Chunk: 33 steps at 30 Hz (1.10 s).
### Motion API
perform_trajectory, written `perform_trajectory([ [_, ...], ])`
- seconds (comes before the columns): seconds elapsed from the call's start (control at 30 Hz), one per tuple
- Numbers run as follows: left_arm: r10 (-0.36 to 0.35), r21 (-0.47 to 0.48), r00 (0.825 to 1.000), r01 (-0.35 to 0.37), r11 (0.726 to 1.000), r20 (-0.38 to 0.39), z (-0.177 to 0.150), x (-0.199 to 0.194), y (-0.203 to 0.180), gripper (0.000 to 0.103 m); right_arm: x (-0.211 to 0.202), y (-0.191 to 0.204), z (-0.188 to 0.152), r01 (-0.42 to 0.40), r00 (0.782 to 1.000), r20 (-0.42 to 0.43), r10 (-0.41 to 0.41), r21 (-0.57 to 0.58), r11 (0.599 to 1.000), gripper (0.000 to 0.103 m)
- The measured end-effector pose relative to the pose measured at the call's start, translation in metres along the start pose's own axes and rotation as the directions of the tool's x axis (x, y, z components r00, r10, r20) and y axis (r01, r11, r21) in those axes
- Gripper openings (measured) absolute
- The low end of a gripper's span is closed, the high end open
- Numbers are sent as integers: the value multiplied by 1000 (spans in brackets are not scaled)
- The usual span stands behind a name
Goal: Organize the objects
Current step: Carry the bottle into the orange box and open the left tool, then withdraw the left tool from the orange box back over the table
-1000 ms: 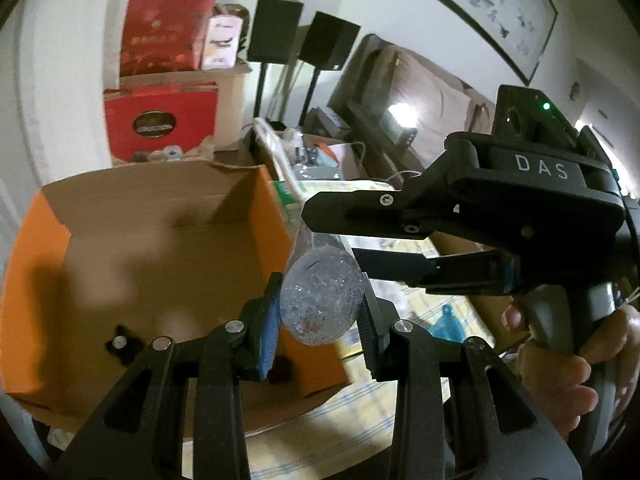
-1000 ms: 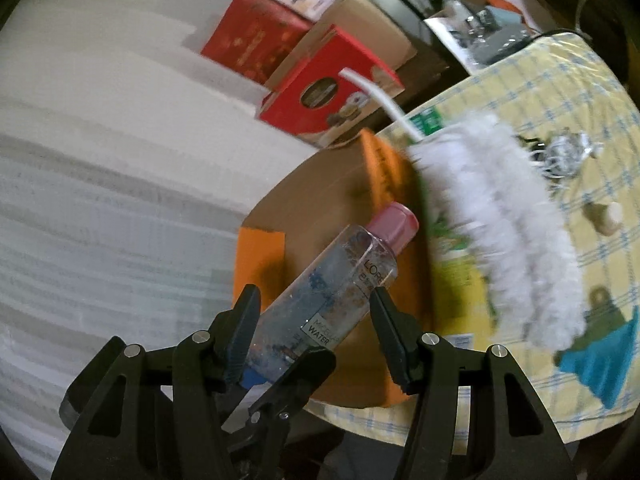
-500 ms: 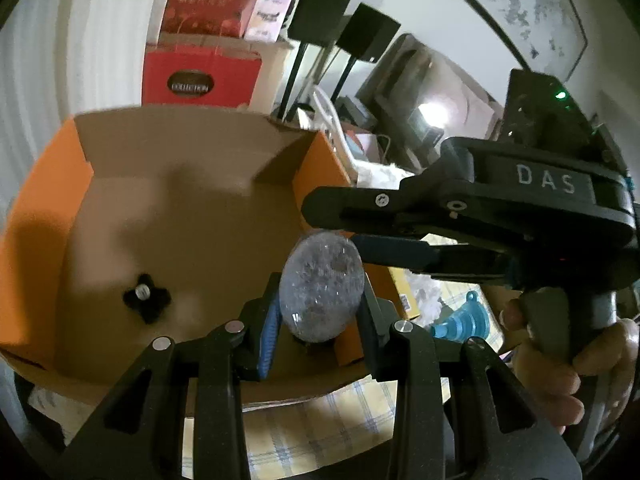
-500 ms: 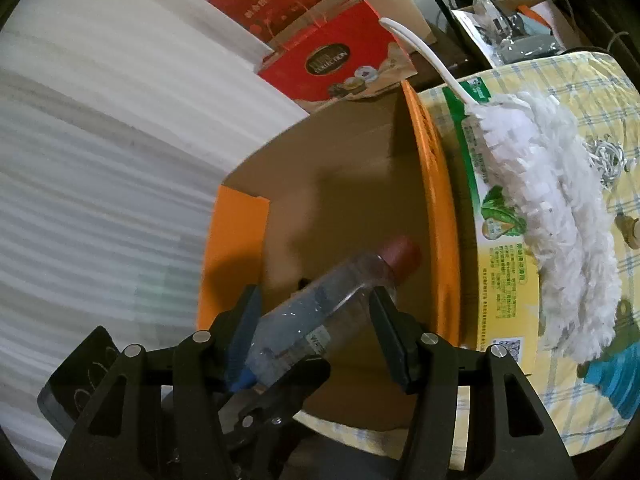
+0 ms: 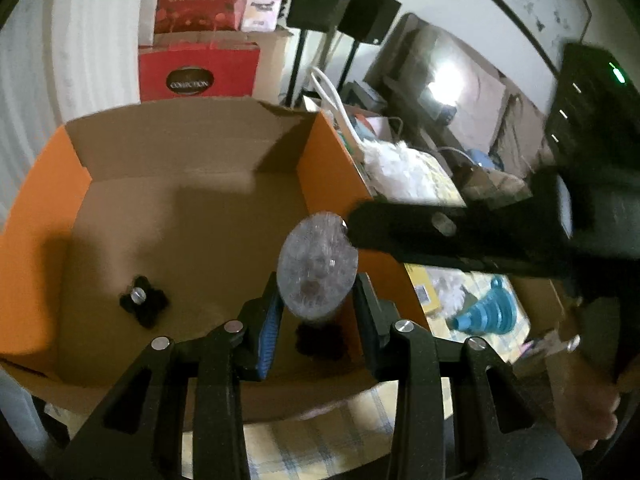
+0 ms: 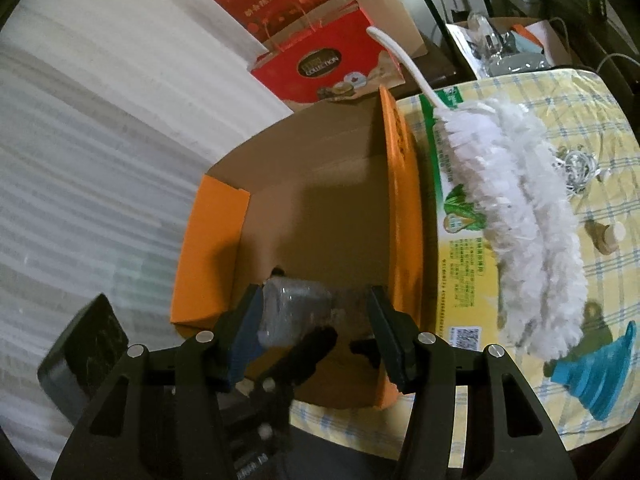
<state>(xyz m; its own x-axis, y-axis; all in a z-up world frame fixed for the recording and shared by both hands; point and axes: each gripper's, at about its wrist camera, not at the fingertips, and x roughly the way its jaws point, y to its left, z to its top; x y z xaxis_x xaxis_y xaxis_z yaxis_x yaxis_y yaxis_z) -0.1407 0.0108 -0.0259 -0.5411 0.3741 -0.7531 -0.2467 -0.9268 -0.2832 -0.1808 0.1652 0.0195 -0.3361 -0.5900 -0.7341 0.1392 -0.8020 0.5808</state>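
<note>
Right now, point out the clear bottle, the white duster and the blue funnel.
clear bottle [image 5: 316,266]: left wrist view, its round base.
white duster [image 6: 520,216]: right wrist view, middle of the fluffy head.
blue funnel [image 6: 596,376]: right wrist view, ribbed cone.

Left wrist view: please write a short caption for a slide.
Clear plastic bottle between the left gripper jaws, above an open cardboard box.

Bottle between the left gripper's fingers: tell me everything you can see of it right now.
The bottle is clear plastic with a speckled, bubbly look, blurred in both views. The left wrist view shows its round base end-on, so it points away into the open cardboard box. It sits between the fingers of the left gripper, whose jaws have just been opening; whether the pads press on it is unclear. The right gripper straddles it, with a gap on one side. Its cap is hidden.
</note>
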Motion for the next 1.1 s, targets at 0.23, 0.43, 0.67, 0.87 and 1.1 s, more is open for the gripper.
perform_trajectory([
  [0.23, 52, -37, 998, -51, 998, 36, 21, -12, 21, 56, -18, -10, -6, 15, 999, 39, -15, -12, 1000, 57],
  [0.43, 82, -31, 994, -80, 996, 68, 21, -24, 24, 69, -31, -13, -10, 82, 993, 83, -78, -49, 995, 58],
  [0.67, 54, -52, 996, -50, 997, 77, 16, -30, 21, 85, -38, -19, -14, 157, 983, 113, -148, -84, 984, 69],
  [0.87, 78, -37, 994, -76, 996, 74, 16, -32, 10, 94, -44, -19, -20, 232, 966, 145, -213, -127, 964, 72],
  [1.1, 94, -5, 992, -94, 996, 78, 18, -33, -3, 96, -52, -20, -22, 296, 947, 176, -269, -155, 942, 74],
])
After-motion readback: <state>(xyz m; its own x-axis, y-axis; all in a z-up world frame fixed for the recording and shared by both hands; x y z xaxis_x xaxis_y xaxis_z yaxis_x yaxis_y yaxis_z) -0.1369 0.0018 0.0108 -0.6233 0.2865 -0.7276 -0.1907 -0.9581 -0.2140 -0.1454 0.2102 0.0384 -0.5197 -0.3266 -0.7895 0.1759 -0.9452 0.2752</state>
